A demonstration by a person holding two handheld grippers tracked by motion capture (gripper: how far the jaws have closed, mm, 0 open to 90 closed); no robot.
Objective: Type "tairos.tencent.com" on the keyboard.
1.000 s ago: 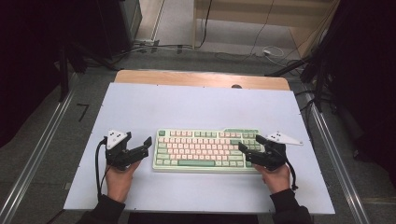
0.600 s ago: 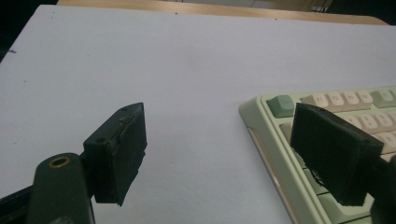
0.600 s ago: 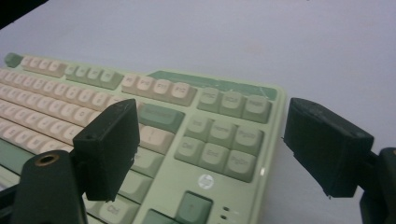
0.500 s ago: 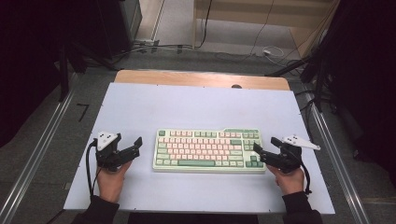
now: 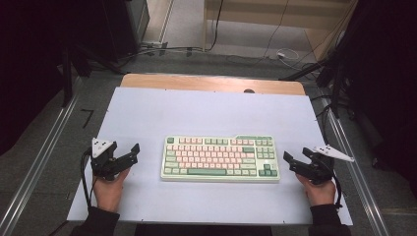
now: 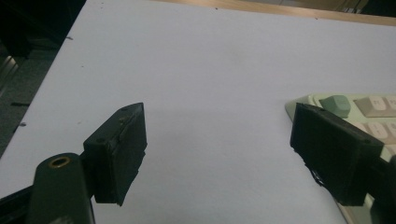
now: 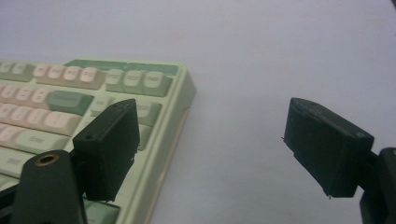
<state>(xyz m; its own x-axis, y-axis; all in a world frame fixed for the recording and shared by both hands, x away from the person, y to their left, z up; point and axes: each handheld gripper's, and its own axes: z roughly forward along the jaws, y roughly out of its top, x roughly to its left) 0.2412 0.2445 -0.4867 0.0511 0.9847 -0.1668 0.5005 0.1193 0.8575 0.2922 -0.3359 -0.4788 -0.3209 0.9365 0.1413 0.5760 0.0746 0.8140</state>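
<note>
From above, we see one green and pink keyboard lying square at the middle of the white table, with our two grippers flanking it, the left gripper a little off its left end and the right gripper just beside its right end, both apart from it, which we judge suits a grasp from either side. In the left gripper view, we have the two jaws spread wide with only bare table between them and the keyboard's corner behind one jaw. In the right gripper view, the two jaws likewise stand apart, holding nothing, one jaw over the keyboard's end.
</note>
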